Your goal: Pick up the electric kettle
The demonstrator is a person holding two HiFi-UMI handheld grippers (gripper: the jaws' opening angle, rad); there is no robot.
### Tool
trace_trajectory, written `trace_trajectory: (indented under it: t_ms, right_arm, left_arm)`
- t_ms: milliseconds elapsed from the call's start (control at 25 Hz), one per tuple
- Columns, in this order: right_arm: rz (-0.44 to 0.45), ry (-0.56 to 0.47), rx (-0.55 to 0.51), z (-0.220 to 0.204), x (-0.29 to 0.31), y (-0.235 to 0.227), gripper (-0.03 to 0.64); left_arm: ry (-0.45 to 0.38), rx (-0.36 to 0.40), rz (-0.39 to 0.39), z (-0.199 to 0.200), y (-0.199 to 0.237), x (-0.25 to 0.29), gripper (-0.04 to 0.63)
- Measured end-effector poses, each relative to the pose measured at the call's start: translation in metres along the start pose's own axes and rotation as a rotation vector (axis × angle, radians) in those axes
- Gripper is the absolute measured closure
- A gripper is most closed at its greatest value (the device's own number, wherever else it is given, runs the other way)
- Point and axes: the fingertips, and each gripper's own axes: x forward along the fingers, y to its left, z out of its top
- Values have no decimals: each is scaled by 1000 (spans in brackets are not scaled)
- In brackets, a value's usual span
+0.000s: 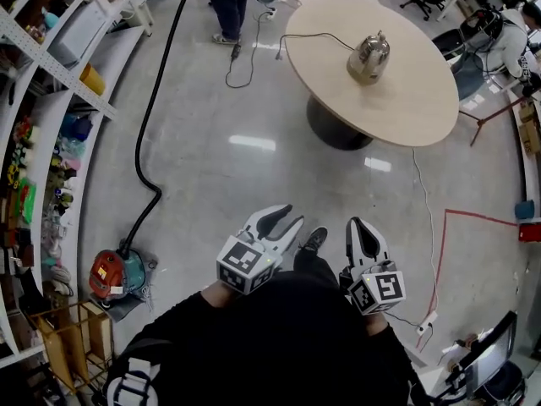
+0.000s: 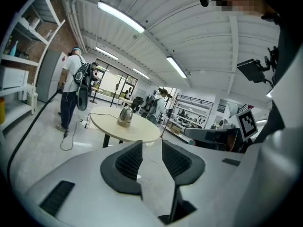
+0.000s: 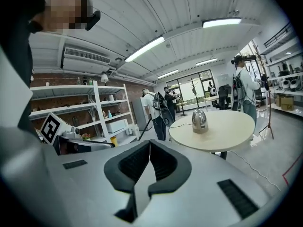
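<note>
The electric kettle [image 1: 369,57], shiny steel, stands upright on a round wooden table [image 1: 406,100] across the floor, far from both grippers. Its cord [image 1: 304,38] runs off the table's left edge. Both grippers are held low in front of my body, pointing toward the table. My left gripper [image 1: 283,216] has its jaws a little apart with nothing between them. My right gripper [image 1: 357,223] is shut and empty. In the left gripper view the kettle [image 2: 125,115] shows beyond the left gripper [image 2: 152,143]. The right gripper view has the kettle [image 3: 199,121] past the shut right gripper [image 3: 150,142].
Curved shelves [image 1: 51,142] full of goods line the left. A red and teal vacuum [image 1: 117,273] with a long black hose [image 1: 156,100] sits on the floor at left. One person [image 1: 228,7] stands beyond the table. Red floor tape [image 1: 448,252] and a power strip [image 1: 427,320] lie at right.
</note>
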Motion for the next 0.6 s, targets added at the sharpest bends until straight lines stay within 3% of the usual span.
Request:
trace_trajectory:
  t_ms: [280,600]
  right_arm:
    - [72,-54,58,35,37,-62,603]
    - [88,-102,137,63,54,-161,603]
  left_arm:
    - [18,78,111,38,2,56,454]
    - [83,162,102,62,-22,157,454]
